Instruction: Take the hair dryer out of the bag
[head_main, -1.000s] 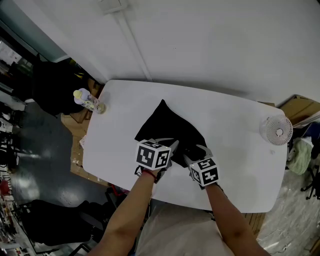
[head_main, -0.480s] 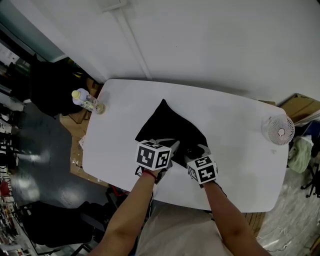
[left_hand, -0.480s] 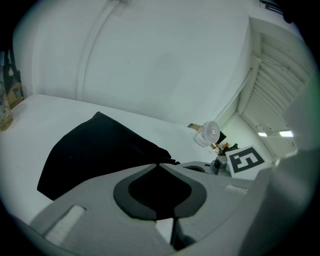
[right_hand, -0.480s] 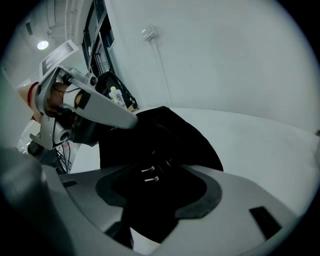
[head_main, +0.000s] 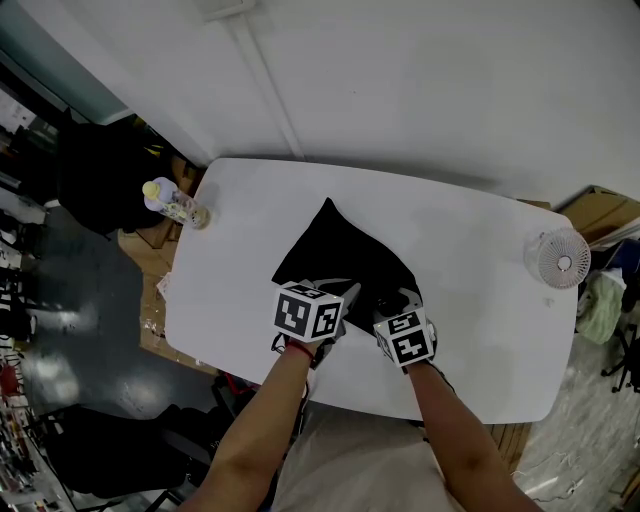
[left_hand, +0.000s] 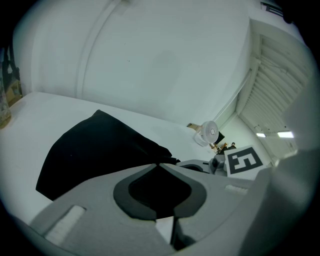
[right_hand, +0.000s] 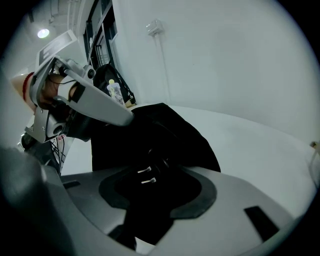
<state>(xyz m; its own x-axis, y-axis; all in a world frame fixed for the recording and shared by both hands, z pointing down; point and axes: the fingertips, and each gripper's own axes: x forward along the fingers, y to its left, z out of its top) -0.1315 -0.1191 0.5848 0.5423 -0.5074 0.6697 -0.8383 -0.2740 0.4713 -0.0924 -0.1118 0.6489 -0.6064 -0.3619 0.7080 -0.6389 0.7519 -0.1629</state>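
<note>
Black fabric bag: on white table, near the front edge.
Left gripper: clamped on bag mouth.
Right gripper: jaws apart, just been closing, two pale prongs between.
Hair dryer: judged still inside.
Risk: pinching fabric or plug alone; bag drags off edge.

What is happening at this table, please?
A person works on a black bag on the table with two hand-held grippers. The left hand-held gripper is shut on the bag's near edge. The right hand-held gripper, at the bag's mouth, has just been closing its jaws; they stand apart around a dark item. No hair dryer is out yet.
</note>
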